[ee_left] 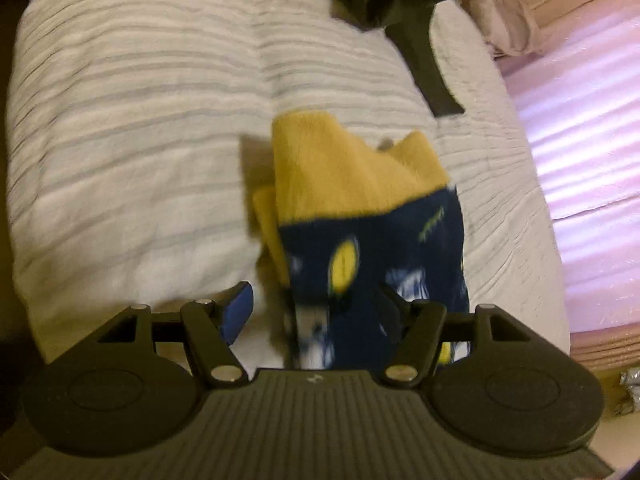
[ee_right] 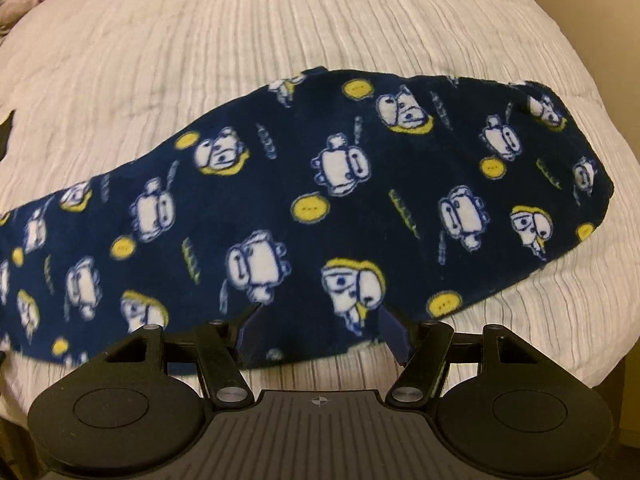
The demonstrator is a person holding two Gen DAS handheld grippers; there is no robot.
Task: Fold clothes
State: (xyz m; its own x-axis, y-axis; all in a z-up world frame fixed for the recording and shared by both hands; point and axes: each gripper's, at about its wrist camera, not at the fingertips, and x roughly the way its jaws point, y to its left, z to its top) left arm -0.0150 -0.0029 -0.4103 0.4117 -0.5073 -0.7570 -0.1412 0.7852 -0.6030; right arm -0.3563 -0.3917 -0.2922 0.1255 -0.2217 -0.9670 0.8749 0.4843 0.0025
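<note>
Fleece is what we count first: one navy garment (ee_right: 304, 208) with cartoon print lies spread across the white ribbed bedcover (ee_right: 240, 32). We have two grippers. The right gripper (ee_right: 318, 330) is spread wide above the near edge of the cloth, and we cannot tell if the fingers touch it. Only the left view shows the yellow cuffs (ee_left: 344, 168), two of them, at the bunched end between the spread fingers of the left gripper (ee_left: 316, 312), and one dark garment (ee_left: 412, 12) far on the bed.
</note>
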